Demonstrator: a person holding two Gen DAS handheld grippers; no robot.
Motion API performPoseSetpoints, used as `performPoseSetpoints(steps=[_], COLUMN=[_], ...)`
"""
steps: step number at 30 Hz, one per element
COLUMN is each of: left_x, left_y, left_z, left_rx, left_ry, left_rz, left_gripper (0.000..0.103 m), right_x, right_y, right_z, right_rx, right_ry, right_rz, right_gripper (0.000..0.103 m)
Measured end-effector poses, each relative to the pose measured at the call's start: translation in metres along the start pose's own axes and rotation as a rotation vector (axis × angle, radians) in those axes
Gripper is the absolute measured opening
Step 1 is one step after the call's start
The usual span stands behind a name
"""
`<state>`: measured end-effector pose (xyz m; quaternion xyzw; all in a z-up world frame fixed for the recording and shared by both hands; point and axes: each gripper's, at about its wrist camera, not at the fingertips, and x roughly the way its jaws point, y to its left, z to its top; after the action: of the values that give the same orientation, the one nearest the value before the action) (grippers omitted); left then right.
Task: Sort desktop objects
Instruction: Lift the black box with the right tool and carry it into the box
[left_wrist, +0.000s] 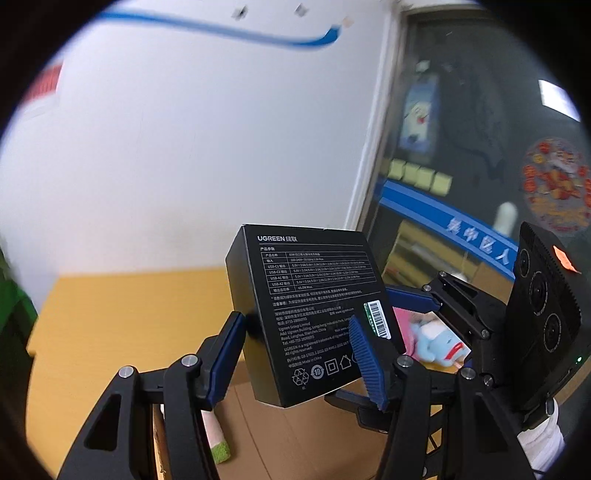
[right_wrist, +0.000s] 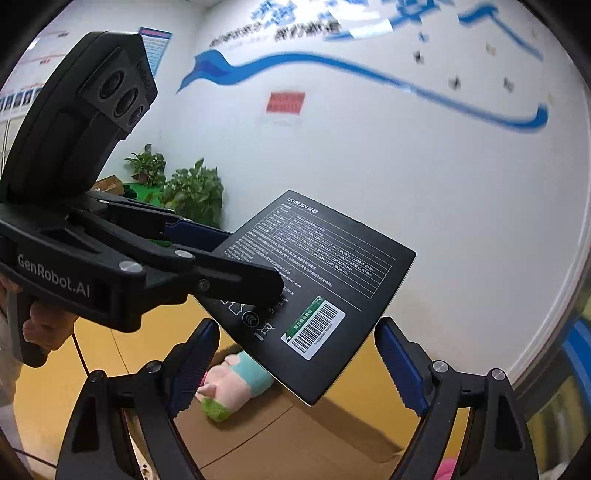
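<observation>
The left gripper (left_wrist: 295, 354) clenched the black box (left_wrist: 310, 314) above the cardboard carton (right_wrist: 295, 435); the right gripper (right_wrist: 295, 365) gaped, seemingly just beneath the box.

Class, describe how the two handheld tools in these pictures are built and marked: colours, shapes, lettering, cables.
Both are matte black linkage frames with silver pivot pins and blue ribbed finger pads. The left tool bears white "GenRobot.AI" lettering, a pistol-style handle and a curved three-lens module; a thin dark cable hangs below it. The right tool carries a similar module with an orange sticker.
</observation>
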<state>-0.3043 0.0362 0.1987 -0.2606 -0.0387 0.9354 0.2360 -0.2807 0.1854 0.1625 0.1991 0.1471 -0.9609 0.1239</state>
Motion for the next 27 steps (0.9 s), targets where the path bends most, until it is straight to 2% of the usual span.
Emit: performPoseSetpoints(steps=[4,9,13,18,21,22,27], left_x=[0.075,0.169,0.229,0.273,0.289,0.293,0.281], left_y=[0.037,0.081,0.100,0.113,0.109,0.105,0.112], left_z=[-0.025,-0.072,-0.106,-0.135,-0.140,-0.141,-0.141], left_rx=[-0.074,-0.172,-0.218,-0.241,-0.195,-0.165,-0.179], left_ry=[0.155,0.355,0.492,0.619,0.688,0.705,0.739], left_rz=[0.013,0.028,0.057,0.118,0.165,0.192,0.249], left_gripper=[0.057,0.057,0.057,0.057,0.057,0.057,0.055], right_x=[0.072,0.158,0.214,0.262,0.277,0.285,0.287], right_y=[-0.022,-0.043,-0.056,-0.063,-0.057,-0.060,-0.052], right_z=[-0.037,-0.110,-0.167,-0.220,-0.246,-0.248,-0.253], right_rx=[0.075,0.179,0.265,0.348,0.380,0.394,0.360], right_ry=[0.105,0.239,0.321,0.399,0.429,0.438,0.429], right_rz=[0.060,0.161,0.221,0.269,0.292,0.303,0.298], right_gripper=[0.086,0.086,0.086,0.085,0.085,0.084,0.080])
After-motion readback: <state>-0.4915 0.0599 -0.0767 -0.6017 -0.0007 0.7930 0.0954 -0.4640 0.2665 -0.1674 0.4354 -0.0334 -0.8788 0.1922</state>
